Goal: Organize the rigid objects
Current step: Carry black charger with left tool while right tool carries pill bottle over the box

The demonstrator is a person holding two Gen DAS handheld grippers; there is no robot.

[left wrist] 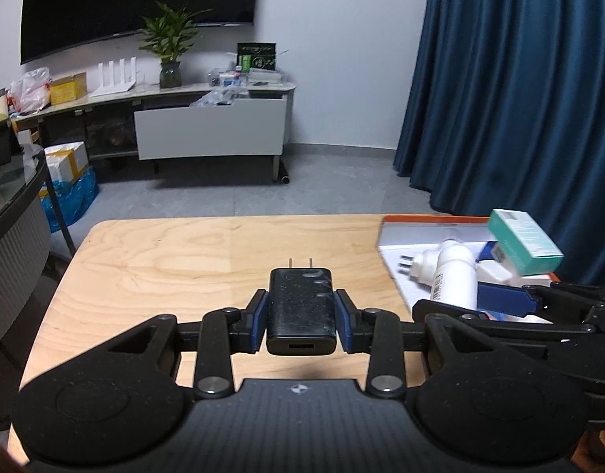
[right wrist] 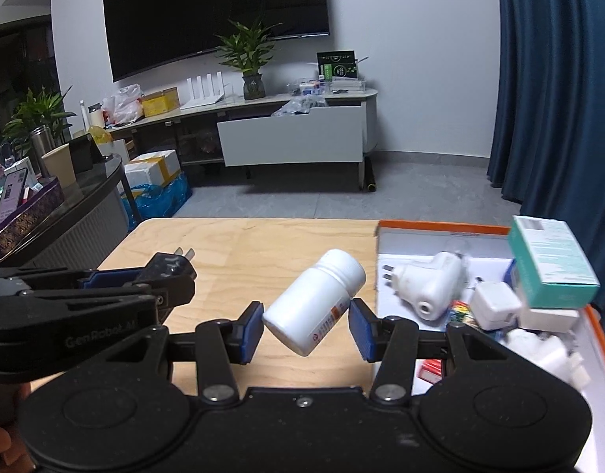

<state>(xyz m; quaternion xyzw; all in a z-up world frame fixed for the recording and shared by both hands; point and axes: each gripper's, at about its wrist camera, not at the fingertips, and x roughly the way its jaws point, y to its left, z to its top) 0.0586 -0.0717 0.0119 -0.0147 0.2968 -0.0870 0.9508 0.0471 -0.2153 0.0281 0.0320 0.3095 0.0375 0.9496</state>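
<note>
Broadly, a pale wooden tabletop (left wrist: 176, 260) fills the middle of both wrist views, and an orange-rimmed box (right wrist: 440, 227) sits at its far right corner, its white inside crowded with small things. Largest among them is a teal carton (right wrist: 551, 262), tilted and propped on the pile at the box's right side; beside it lie a white plug adapter (right wrist: 428, 283) with its pins toward the box's left wall and a small white cube charger (right wrist: 493, 304).

Both grippers hang above the near half of the tabletop, side by side and angled gently downward toward the far edge. The right gripper (right wrist: 306, 325) is closed on a white pill bottle (right wrist: 314, 301) — the blue pads press its lower body from both sides, and the bottle slants with its cap up and to the right, just left of the box's left wall. The left gripper (left wrist: 301, 317) is clamped on a black charger (left wrist: 301, 309), which lies flat between the pads with its two prongs pointing at the far edge and its port facing the camera; it sits over the middle of the tabletop, clear of the wood.

In the right wrist view the left gripper shows from the side at the left, the charger's prongs jutting from its tip — well apart from the bottle.
</note>
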